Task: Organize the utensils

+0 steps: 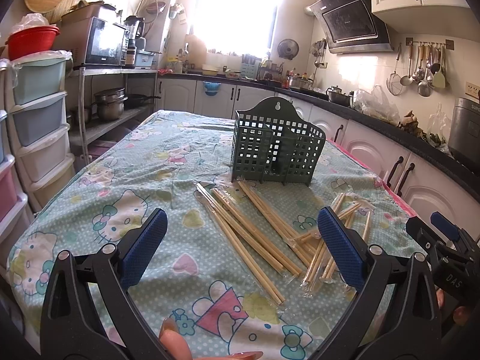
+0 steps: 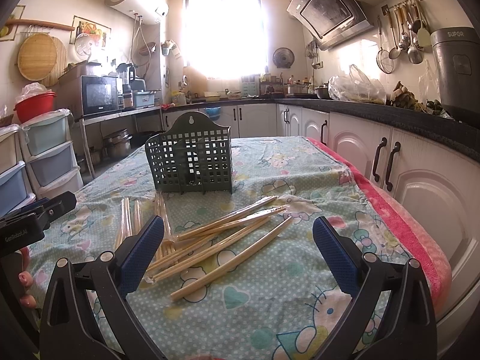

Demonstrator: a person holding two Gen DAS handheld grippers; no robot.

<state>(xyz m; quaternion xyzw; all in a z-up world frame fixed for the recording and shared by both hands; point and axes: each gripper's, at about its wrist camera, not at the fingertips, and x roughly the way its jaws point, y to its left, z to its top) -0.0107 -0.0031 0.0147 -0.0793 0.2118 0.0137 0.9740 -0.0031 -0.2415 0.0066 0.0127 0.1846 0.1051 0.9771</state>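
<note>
A dark green perforated utensil holder (image 1: 276, 147) (image 2: 192, 159) stands upright and empty on the table. In front of it lie several pairs of bamboo chopsticks in clear wrappers (image 1: 255, 228) (image 2: 222, 240), scattered flat on the cloth. My left gripper (image 1: 243, 246) hovers open above the near end of the chopsticks, nothing between its blue pads. My right gripper (image 2: 238, 250) is also open, over the right-hand pile, empty. The right gripper's body shows at the right edge of the left wrist view, and the left gripper's body at the left edge of the right wrist view.
The table carries a mint cartoon-print cloth (image 1: 144, 180) with a pink towel edge (image 2: 399, 219) on the right. White cabinets and a black counter (image 2: 390, 114) run close along the right. Plastic drawers (image 1: 39, 126) and a metal shelf with pots (image 1: 111, 105) stand left.
</note>
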